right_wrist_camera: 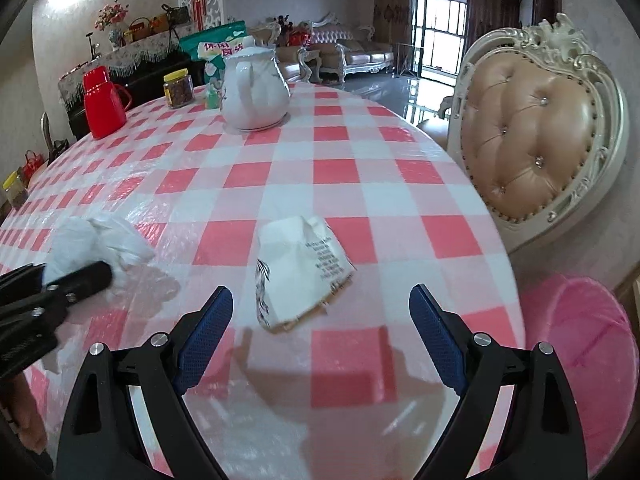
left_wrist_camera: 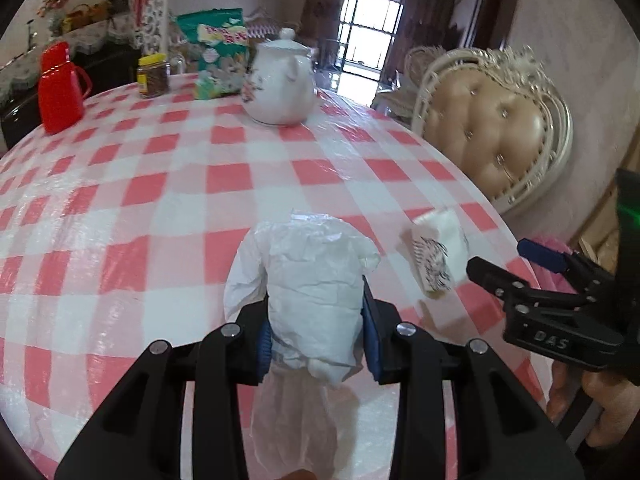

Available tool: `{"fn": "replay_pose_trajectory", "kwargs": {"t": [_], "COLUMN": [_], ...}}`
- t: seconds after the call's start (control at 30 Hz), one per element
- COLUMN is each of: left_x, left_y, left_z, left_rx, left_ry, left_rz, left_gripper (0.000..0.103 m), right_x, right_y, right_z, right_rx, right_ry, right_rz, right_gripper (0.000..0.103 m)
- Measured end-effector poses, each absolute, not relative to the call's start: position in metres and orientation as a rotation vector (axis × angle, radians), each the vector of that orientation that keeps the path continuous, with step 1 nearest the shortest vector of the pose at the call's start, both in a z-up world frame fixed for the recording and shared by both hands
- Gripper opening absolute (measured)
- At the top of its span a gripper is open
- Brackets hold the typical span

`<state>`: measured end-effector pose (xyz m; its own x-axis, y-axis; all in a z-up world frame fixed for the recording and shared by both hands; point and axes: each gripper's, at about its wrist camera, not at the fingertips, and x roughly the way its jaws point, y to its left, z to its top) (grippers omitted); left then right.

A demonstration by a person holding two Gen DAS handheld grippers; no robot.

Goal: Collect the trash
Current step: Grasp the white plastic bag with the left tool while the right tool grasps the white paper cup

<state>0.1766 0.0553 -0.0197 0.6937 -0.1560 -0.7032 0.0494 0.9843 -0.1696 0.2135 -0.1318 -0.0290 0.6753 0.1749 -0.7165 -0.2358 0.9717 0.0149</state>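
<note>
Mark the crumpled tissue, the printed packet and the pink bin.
crumpled tissue (left_wrist_camera: 316,280), left wrist view, middle of the wad
printed packet (right_wrist_camera: 296,268), right wrist view, white face
pink bin (right_wrist_camera: 580,340), right wrist view, inner wall

Both wrist cameras sit low and close over the near edge of the checked table (right_wrist_camera: 340,168), angled down and facing far across it. Shared: teapot (left_wrist_camera: 280,80), chair (right_wrist_camera: 536,136) at right. Left camera stands left of the right one.

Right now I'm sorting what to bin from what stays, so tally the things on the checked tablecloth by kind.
Trash pieces: 2 (crumpled white paper, printed paper packet)
Pouring vessels: 2 (white teapot, red jug)
Jars: 1 (yellow-lidded jar)
Snack bags: 1 (green bag)
Small green item beside the teapot, kind unclear: 1
Total: 7
</note>
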Motion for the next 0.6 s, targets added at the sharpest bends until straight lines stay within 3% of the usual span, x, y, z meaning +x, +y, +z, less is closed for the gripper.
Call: {"fn": "replay_pose_trajectory", "kwargs": {"t": [0.33, 0.53, 0.6], "left_x": [0.181, 0.183, 0.183], "left_y": [0.077, 0.084, 0.085], "left_z": [-0.02, -0.023, -0.023], "left_rx": [-0.184, -0.202, -0.203], "left_ry": [0.795, 0.798, 0.797], "left_rz": [-0.085, -0.07, -0.067], "left_gripper": [0.035, 0.035, 0.035], "right_x": [0.242, 0.254, 0.255], "right_y": [-0.118, -0.112, -0.109], "right_z": [-0.045, -0.056, -0.057], "right_rx": [-0.08, -0.082, -0.089], "right_ry": [0.852, 0.898, 0.902], "right_rz": [0.202, 0.204, 0.204], "right_gripper": [0.084, 0.065, 0.065]}}
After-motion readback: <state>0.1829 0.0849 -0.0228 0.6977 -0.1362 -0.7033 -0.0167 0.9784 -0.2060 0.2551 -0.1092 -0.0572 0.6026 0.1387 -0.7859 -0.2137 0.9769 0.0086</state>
